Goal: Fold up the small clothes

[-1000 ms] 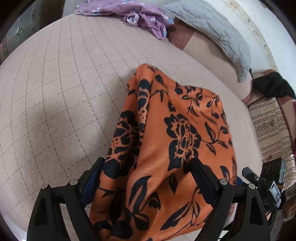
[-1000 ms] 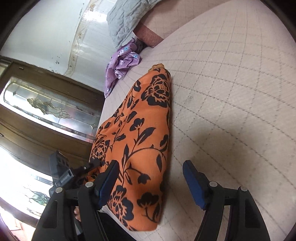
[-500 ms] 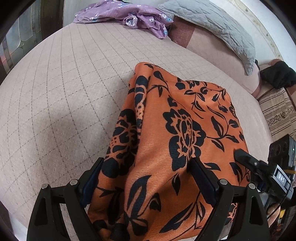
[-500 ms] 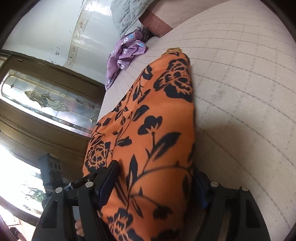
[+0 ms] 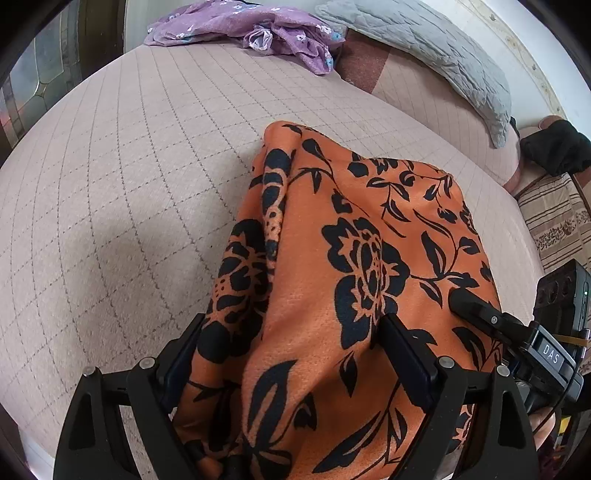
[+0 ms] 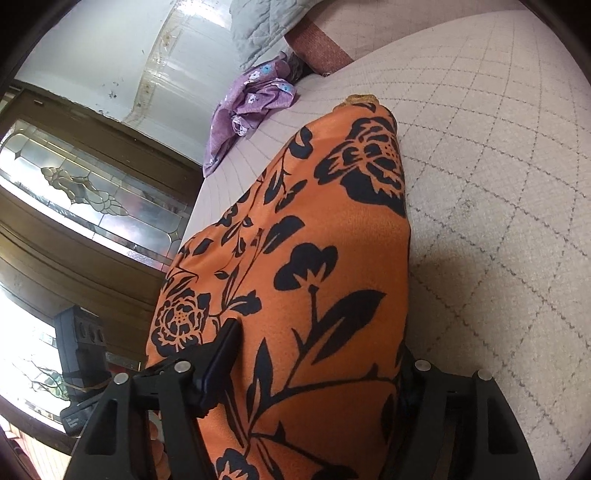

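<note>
Clearly both tools have cloth between their fingers: at the bottom of the left wrist view, the left gripper (image 5: 291, 354) stands fairly wide with a thick bunch of the orange floral garment (image 5: 354, 266) filling the gap, though whether the pads truly pinch it I cannot tell. In the right wrist view the right gripper (image 6: 314, 369) is likewise spread around the near edge of the same garment (image 6: 314, 258), and its grip is equally unclear. From the fingers the cloth runs away toward the middle of each frame, draped over the quilted bed cover (image 5: 129, 184), its far end resting on the bed. A purple floral garment (image 5: 255, 31) lies crumpled at the top of the left view, beside a grey pillow (image 5: 436, 48). By my judgement the fold is only beginning: the orange piece is lumpy with no clean crease, and the purple one looks untouched.
</note>
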